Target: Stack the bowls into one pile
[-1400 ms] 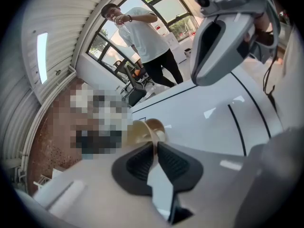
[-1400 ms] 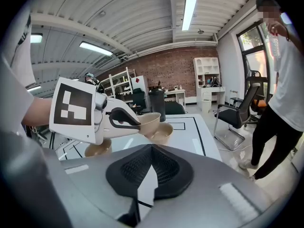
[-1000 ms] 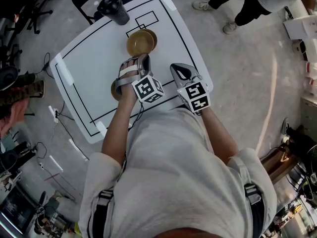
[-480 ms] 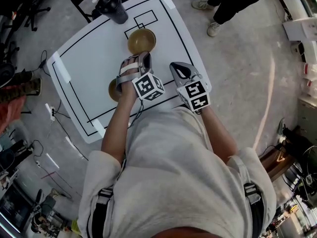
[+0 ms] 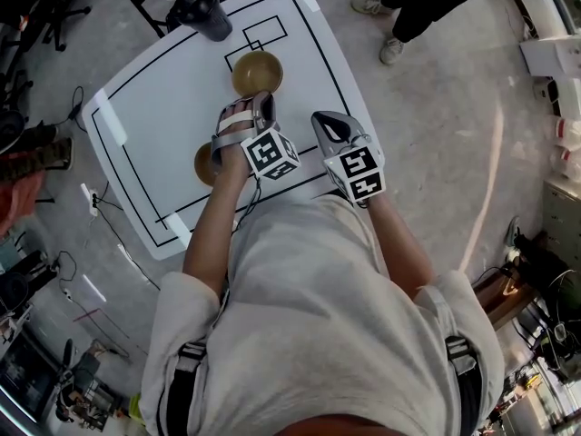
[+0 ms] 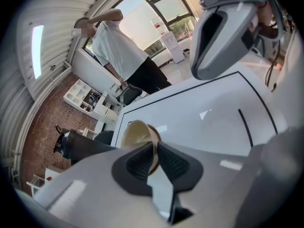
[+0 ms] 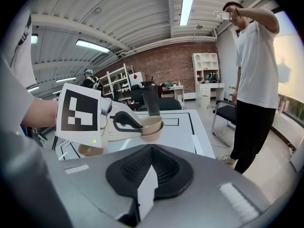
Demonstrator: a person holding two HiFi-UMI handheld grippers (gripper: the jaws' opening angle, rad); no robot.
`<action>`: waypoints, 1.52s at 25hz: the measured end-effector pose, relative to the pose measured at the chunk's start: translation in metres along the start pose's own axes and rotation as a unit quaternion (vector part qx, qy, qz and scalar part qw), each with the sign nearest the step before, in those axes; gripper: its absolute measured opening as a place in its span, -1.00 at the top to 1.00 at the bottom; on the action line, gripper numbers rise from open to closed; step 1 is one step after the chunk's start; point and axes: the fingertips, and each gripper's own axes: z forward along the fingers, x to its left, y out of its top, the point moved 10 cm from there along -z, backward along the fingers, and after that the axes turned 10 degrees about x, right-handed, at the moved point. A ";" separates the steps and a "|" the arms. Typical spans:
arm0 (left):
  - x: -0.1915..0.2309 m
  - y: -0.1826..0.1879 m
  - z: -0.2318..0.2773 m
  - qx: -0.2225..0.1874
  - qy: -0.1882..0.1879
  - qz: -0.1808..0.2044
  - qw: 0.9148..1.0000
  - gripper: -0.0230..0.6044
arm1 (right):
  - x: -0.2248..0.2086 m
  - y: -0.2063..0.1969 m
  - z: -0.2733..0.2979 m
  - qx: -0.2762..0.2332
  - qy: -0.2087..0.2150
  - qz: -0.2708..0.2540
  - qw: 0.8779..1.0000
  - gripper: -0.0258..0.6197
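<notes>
Head view shows a white desk (image 5: 163, 98) with black lines and the person standing at its near edge, a gripper in each hand. Two bowls sit nested just past the middle of the desk, toward the far right corner, beside a small drawn rectangle. The left gripper (image 5: 262, 104) reaches forward to this pile, and its tips meet the pile's near rim. In the left gripper view the two pads are clamped on the rim of the upper bowl (image 6: 135, 133), one pad inside and one outside. The right gripper view shows that bowl seated in the lower bowl (image 7: 153, 136), with the left gripper's finger lying over its edge.

A third bowl (image 5: 203, 163) rests closer to the near edge, partly hidden under the left hand.

The right gripper (image 5: 325, 125) hangs over the near right part of the desk, apart from all the bowls. Its own view shows the pads pressed together with nothing between them.

A black bottle (image 5: 201, 12) stands at the far edge. Another person (image 7: 254, 70) stands on the floor beyond the right edge.
</notes>
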 end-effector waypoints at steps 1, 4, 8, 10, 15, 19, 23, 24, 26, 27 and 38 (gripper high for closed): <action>0.000 0.000 0.001 0.002 0.000 0.002 1.000 0.82 | -0.001 -0.001 0.001 0.001 0.000 0.001 1.000 0.92; -0.002 0.002 0.005 0.006 -0.003 0.002 1.000 0.82 | -0.004 -0.001 0.002 0.002 0.002 0.003 1.000 0.92; -0.003 0.003 0.009 0.010 -0.007 0.006 1.000 0.82 | -0.007 -0.002 0.003 0.006 0.004 0.003 1.000 0.92; -0.003 0.004 0.009 0.011 -0.008 0.010 1.000 0.83 | -0.008 -0.002 0.003 0.007 0.005 0.003 1.000 0.92; -0.003 0.004 0.011 0.009 -0.008 0.010 1.000 0.82 | -0.010 0.000 0.006 0.008 0.005 0.002 1.000 0.92; -0.002 0.003 0.011 0.006 -0.010 0.000 1.000 0.78 | -0.009 0.001 0.009 0.009 0.009 0.000 1.000 0.92; 0.001 0.002 0.007 0.007 -0.017 -0.011 1.000 0.71 | -0.006 0.004 0.008 0.013 0.015 0.000 1.000 0.92; 0.002 0.001 0.004 0.006 -0.021 -0.017 1.000 0.69 | -0.004 0.004 0.007 0.014 0.017 0.001 1.000 0.92; 0.004 -0.002 -0.001 -0.001 -0.029 -0.036 0.999 0.68 | -0.002 0.005 0.006 0.016 0.021 0.002 1.000 0.92; 0.006 -0.004 -0.004 -0.008 -0.031 -0.048 0.998 0.67 | -0.001 0.006 0.006 0.017 0.023 0.002 1.000 0.92; 0.024 -0.069 -0.050 -0.052 -0.003 -0.187 0.981 0.92 | 0.044 0.018 0.024 0.027 0.049 -0.019 0.998 0.92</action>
